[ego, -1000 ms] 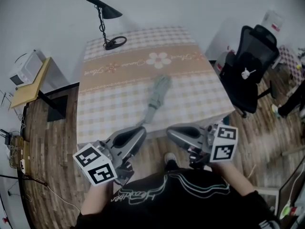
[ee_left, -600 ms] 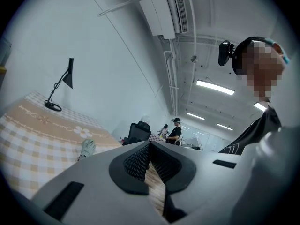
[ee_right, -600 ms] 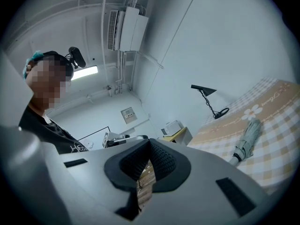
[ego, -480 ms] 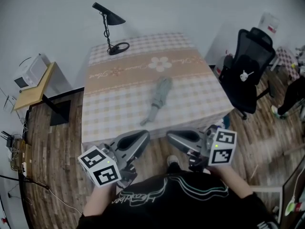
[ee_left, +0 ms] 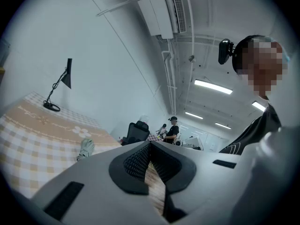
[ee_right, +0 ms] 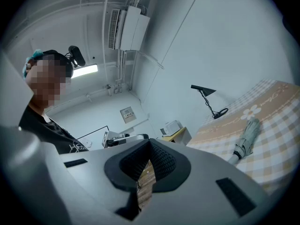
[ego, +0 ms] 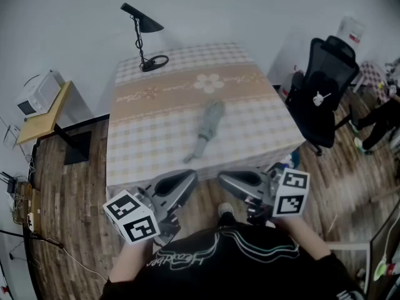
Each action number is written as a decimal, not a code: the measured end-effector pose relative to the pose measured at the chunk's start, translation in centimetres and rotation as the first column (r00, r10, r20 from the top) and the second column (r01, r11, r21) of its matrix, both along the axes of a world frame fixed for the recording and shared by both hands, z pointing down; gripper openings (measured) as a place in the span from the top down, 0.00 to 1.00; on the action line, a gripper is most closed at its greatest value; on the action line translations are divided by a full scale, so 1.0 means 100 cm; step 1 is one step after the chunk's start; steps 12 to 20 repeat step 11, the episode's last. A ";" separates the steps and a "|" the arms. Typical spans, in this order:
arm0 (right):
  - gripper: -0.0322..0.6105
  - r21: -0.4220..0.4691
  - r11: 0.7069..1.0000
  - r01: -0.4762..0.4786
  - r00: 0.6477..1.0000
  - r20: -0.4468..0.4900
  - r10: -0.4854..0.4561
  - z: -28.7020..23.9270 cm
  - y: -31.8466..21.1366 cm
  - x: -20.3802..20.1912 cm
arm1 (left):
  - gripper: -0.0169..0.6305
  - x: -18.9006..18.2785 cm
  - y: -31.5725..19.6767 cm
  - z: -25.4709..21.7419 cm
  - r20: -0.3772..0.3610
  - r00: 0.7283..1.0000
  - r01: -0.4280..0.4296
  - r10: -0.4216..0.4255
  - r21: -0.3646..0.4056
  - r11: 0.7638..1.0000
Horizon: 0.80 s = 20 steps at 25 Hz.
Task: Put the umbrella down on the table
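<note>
Folded grey umbrella (ego: 207, 129) lies flat on the desk (ego: 150, 130), near the middle of the head view. It rests on the checked cloth just below the beige flower band. It lies on a diagonal, canopy end toward the upper right and handle toward the lower left, stopping short of the desk's near edge. Nothing touches it.

The left gripper (ego: 185, 179) sits lower left of centre and the right gripper (ego: 227, 180) lower right of centre. Both are off the desk's near edge, over the wooden floor (ego: 69, 230), and well apart from the umbrella. Both point up-frame toward the desk.

Left gripper view: jaws together, pads meeting at the tips, nothing between them. The umbrella shows left of centre on the cloth.

Right gripper view: jaws likewise closed and empty. The umbrella shows toward the right edge.

Surroundings in the head view:
- black lamp (ego: 142, 25) on the desk's far left corner
- black office chair (ego: 325, 95) at right
- microwave (ego: 37, 92) on a small wooden side table (ego: 47, 114) at the left edge
</note>
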State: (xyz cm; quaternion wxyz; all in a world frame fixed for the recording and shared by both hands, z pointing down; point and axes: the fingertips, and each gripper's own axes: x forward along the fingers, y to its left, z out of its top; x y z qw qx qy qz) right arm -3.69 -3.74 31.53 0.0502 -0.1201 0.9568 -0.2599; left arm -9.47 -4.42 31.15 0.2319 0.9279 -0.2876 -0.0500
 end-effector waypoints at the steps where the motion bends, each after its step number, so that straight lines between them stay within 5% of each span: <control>1: 0.93 0.000 1.000 0.000 1.000 0.000 0.000 0.000 0.000 0.000 | 0.98 0.000 0.000 0.000 0.002 1.000 0.000 0.000 0.000 1.000; 20: 0.93 0.005 1.000 0.001 1.000 -0.002 -0.001 0.000 -0.001 0.001 | 0.98 0.003 -0.002 0.005 0.022 1.000 0.000 0.000 -0.002 1.000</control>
